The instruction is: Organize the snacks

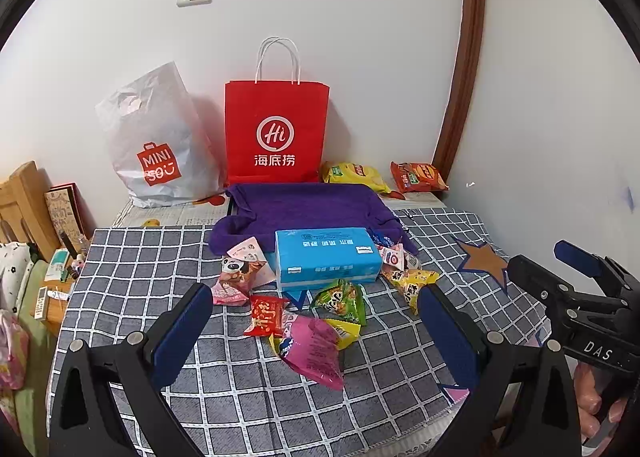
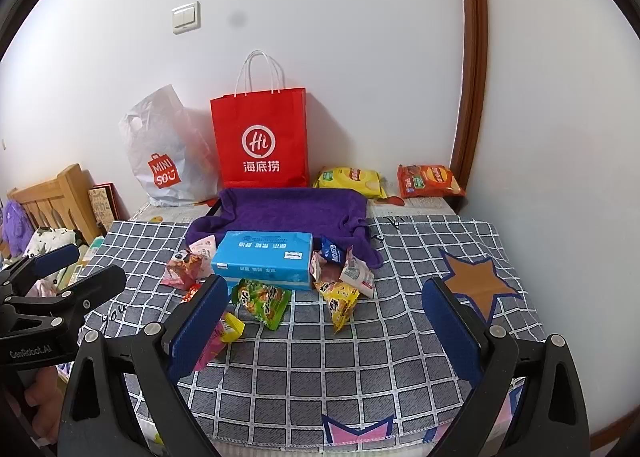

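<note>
Left wrist view
Bags: red paper bag (image 1: 276,133) and white plastic bag (image 1: 156,145) upright against wall, contents hidden.
Tray: purple cloth tray (image 1: 304,205) behind blue tissue pack (image 1: 326,259), nothing seen inside.
Snacks: small packets scattered on checked cloth (image 1: 160,257) around tissue pack; pink packet (image 1: 316,349) nearest; yellow chip bag (image 1: 354,175) and orange chip bag (image 1: 418,176) by wall.
Left gripper (image 1: 316,321): spread wide, holding nothing, above pink packet.
Right gripper (image 1: 576,269): at right edge, openness unclear.

Right wrist view
Snacks: green packet (image 2: 264,301) and yellow packet (image 2: 340,299) before tissue pack (image 2: 264,259).
Right gripper (image 2: 326,311): wide apart, empty, over cloth.
Left gripper (image 2: 60,269): at left edge, hand beneath.
</note>
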{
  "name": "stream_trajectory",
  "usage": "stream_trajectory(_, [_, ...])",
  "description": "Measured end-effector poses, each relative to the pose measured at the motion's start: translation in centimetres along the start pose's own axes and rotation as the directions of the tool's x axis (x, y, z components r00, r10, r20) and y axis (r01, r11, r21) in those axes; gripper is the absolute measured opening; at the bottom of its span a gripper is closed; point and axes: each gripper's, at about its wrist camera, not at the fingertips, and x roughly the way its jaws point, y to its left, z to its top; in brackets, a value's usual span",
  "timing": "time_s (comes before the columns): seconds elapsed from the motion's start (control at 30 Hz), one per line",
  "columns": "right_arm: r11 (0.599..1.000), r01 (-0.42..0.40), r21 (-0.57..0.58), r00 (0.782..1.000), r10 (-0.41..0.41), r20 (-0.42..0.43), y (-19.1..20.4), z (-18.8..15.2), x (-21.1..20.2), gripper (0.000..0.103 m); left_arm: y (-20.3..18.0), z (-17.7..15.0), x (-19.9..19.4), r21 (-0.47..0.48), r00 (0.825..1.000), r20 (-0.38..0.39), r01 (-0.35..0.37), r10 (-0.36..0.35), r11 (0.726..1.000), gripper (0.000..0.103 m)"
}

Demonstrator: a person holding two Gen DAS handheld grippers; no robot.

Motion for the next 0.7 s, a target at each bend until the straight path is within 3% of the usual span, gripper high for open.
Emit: stream_trajectory(0.7, [1.0, -0.011, 0.003, 1.0, 0.011, -0.007, 0.06, -0.17, 0.9, 0.097, 0.33, 0.06, 0.38, -0.004, 1.0, 0.001, 0.017, -0.017, 1.0, 0.102])
